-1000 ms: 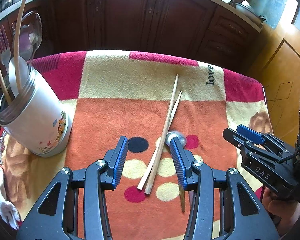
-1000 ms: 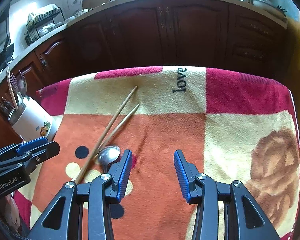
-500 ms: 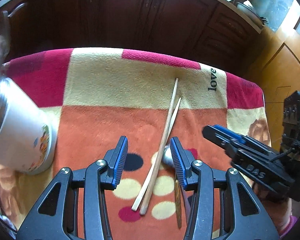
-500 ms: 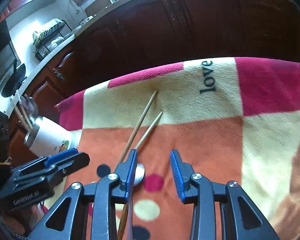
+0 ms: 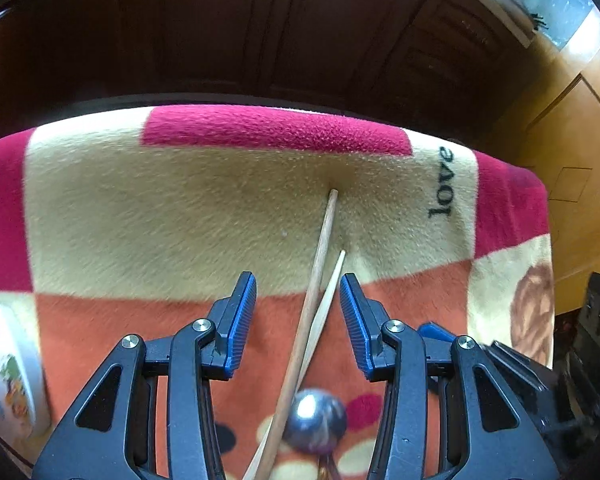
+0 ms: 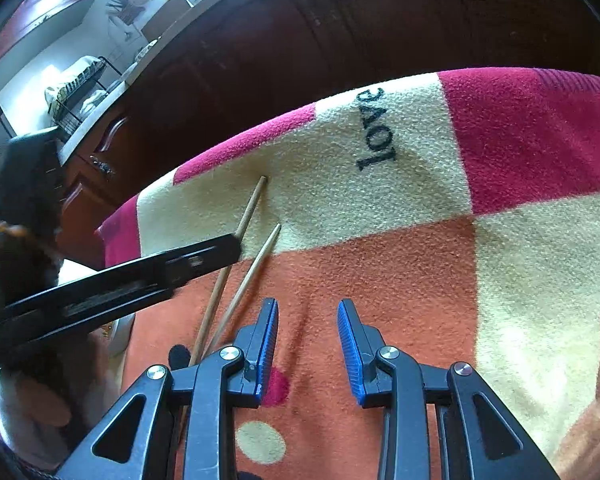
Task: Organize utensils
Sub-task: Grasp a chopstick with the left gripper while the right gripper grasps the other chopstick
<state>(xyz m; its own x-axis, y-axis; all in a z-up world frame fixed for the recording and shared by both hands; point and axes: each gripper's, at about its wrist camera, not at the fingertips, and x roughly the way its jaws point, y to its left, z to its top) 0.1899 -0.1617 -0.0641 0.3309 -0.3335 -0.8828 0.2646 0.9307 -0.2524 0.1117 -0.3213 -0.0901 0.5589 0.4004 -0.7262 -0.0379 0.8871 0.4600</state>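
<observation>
Two wooden chopsticks (image 5: pixel 320 256) lie side by side on the patterned blanket (image 5: pixel 140 220), pointing away from me. My left gripper (image 5: pixel 299 292) hangs low over them, its jaws closing. Both sticks run between the blue pads (image 5: pixel 242 312), which do not touch them. A metal spoon (image 5: pixel 314 420) lies beside the sticks, under the gripper's body. My right gripper (image 6: pixel 307 312) stands open over bare orange blanket, just right of the chopsticks (image 6: pixel 256 204). The left gripper (image 6: pixel 140 276) crosses that view as a dark blur.
The white utensil holder (image 5: pixel 8 364) shows only at the left edge. Dark wooden cabinets (image 5: pixel 260 40) stand beyond the blanket's far edge. The right gripper (image 5: pixel 500 360) sits close on the right. A dish rack (image 6: pixel 76 92) stands on the far counter.
My left gripper moved forward and down over the chopsticks and its jaws narrowed; the holder slid to the view's edge. The right gripper came closer to the blanket, narrower, and the spoon left its view.
</observation>
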